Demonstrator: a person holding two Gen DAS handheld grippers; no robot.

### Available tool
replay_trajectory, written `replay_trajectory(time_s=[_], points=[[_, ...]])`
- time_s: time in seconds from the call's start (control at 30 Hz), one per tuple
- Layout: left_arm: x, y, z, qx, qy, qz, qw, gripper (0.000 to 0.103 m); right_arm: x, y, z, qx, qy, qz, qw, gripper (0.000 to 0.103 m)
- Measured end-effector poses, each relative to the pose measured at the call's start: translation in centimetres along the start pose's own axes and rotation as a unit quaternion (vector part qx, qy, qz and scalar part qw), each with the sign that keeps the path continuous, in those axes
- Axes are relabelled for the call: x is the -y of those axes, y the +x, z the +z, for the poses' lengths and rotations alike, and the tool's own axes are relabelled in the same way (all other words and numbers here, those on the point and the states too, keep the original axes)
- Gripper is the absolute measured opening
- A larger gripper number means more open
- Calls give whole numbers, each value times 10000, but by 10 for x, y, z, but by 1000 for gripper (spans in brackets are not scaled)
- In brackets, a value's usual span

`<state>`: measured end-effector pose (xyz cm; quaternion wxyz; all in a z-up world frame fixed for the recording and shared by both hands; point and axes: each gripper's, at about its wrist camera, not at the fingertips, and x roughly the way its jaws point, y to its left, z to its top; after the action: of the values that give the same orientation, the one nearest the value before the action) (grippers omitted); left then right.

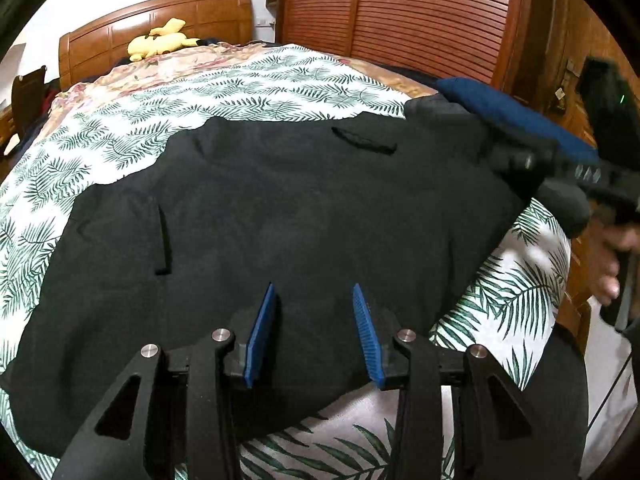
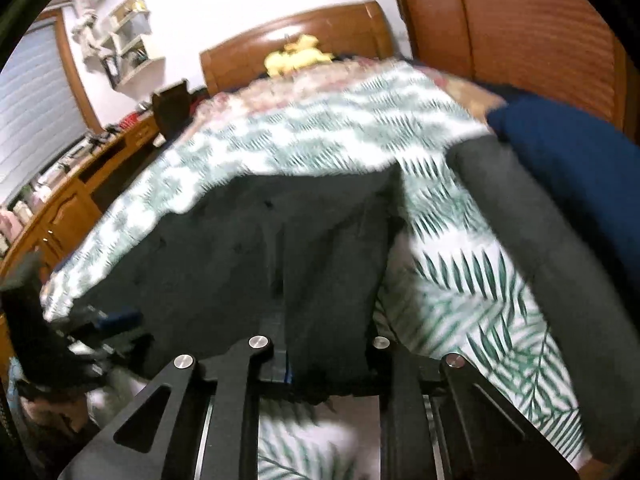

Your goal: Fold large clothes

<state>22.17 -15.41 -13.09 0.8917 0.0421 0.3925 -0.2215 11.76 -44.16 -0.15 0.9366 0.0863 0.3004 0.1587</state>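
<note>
Black garment [image 1: 304, 216] lay spread flat on the bed [image 1: 248, 80], over a leaf-print sheet [image 1: 120, 128], covering most of the near half and reaching the near edge. Two slit pockets showed on its upper face in the left wrist view.

Left gripper [image 1: 314, 336] hung just above the garment's near edge, jaws apart at a moderate gap w/ nothing between the blue pads [image 1: 260, 336]; pads not touching cloth.

Right gripper [image 2: 328, 364] sat at the garment's near-right corner w/ jaws narrow, clamped on a bunched fold of the black cloth; the fabric draped up from the bed into the jaws. The right wrist view was motion-blurred. In the left wrist view the same gripper [image 1: 568, 172] showed at the bed's right edge, blurred, a hand [image 1: 616, 264] on its grip below.

A dark grey sleeve-like piece [image 2: 552, 248] and a navy blue cloth [image 2: 572, 152] lay along the right edge of the bed. Yellow plush toy [image 1: 160, 40] rested at the far end against the wooden headboard [image 1: 168, 16]. Slatted wooden wardrobe [image 1: 400, 12] stood beyond the far-right corner.
</note>
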Motion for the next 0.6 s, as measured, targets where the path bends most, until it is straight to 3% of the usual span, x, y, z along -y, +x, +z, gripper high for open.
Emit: replay_trajectory(time_s=[0.23,0.6], points=[[-8,-16,1,106,-118,-82,9998,42,-62,-17,25,366,-558,306,9973,16],[-52,-92,-1,810,-380,45,9960,42,-113,4,41,441,-1090,576,9914,15]])
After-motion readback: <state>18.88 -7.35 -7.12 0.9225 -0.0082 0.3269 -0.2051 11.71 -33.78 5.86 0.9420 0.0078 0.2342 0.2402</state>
